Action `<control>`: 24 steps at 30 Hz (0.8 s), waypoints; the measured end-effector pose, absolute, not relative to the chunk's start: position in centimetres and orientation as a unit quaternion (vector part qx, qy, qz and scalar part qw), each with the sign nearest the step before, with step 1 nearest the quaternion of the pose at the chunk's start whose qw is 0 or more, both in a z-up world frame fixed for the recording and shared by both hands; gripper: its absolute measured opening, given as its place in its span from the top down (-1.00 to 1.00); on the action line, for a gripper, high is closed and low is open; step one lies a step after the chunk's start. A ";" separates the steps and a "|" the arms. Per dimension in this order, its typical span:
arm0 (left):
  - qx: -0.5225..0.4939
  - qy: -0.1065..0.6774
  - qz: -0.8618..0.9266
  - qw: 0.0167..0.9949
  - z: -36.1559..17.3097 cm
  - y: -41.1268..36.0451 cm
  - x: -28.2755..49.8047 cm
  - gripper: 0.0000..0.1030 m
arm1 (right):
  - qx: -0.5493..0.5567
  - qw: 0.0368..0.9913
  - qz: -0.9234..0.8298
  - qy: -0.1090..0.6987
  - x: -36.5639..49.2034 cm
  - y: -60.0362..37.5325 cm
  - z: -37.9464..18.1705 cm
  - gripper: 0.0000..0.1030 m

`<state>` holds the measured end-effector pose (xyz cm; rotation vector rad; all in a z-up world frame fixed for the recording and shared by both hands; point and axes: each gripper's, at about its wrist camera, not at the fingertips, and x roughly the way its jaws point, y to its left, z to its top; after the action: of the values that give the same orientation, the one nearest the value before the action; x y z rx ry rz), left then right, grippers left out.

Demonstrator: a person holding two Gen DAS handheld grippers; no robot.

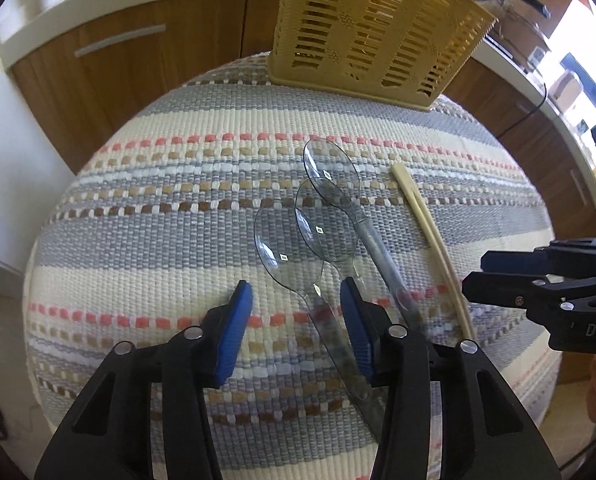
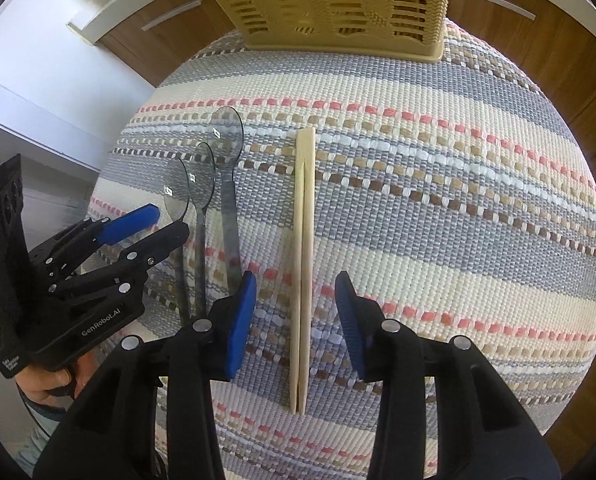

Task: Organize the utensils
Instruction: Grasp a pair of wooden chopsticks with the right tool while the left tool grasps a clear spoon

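- left wrist view: left gripper (image 1: pixel 296 312) stood partly open astride the nearest clear spoon (image 1: pixel 298 276) handle, pads not touching; three spoons overlapped on the striped mat (image 1: pixel 158 248); basket (image 1: pixel 374 28) at far edge.
- right wrist view: right gripper (image 2: pixel 296 312) stood partly open astride the chopsticks (image 2: pixel 303 264), holding nothing; spoons lay to the left.

We see the yellow slotted basket (image 1: pixel 378 36) only in part: its top is cut off in both views, so its contents stay unknown. We lose the lower handle of the nearest clear spoon (image 1: pixel 294 264) behind the left gripper (image 1: pixel 296 330). The right gripper (image 1: pixel 546 300) runs past the frame's right edge. The counter clutter (image 1: pixel 558 80) is too overexposed to identify.
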<state>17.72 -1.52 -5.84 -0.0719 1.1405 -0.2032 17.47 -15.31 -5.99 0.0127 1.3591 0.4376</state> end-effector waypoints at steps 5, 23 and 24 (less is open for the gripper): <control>0.022 0.533 -0.082 0.842 -5.8 -3.0 17.6 0.41 | -0.020 0.760 0.196 0.620 17.8 -14.2 -6.5 0.32; 0.053 0.540 -0.118 0.832 -5.5 -1.1 17.0 0.75 | -0.144 0.752 0.169 0.620 18.3 -9.4 -8.9 0.69; 0.051 0.542 -0.120 0.830 -5.5 -0.9 17.0 0.74 | -0.151 0.750 0.169 0.621 18.4 -9.0 -9.0 0.69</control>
<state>16.95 -0.92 -5.53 0.1091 1.1501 -0.2540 18.39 -9.04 -8.95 -0.3291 1.3581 0.3695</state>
